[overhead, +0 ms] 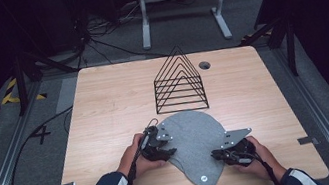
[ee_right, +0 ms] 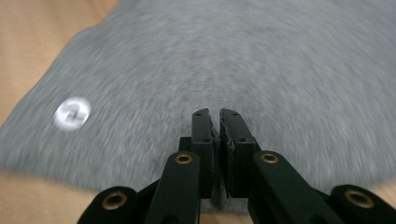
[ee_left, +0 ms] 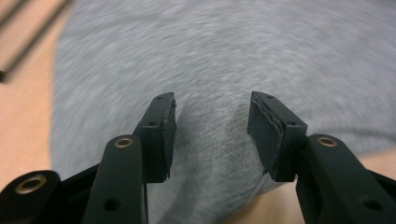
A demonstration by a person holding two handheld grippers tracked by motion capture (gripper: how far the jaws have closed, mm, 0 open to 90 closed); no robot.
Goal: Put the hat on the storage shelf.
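A grey cloth (overhead: pixel 195 143) lies flat on the table (overhead: pixel 105 112), at 6 o'clock from the black wire rack (overhead: pixel 178 82). The left gripper (overhead: pixel 166 149) hovers with jaws spread apart over the cloth's 9 o'clock edge. The right gripper (overhead: pixel 217 154) is clenched on the cloth's 4 o'clock edge, near a white logo (ee_right: pixel 72 113).

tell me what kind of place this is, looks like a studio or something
Probably a lab or data-recording setup, not a home: a lone wooden table on grey carpet, loose cables across the floor, dark surroundings, and handheld claws working a grey cloth.
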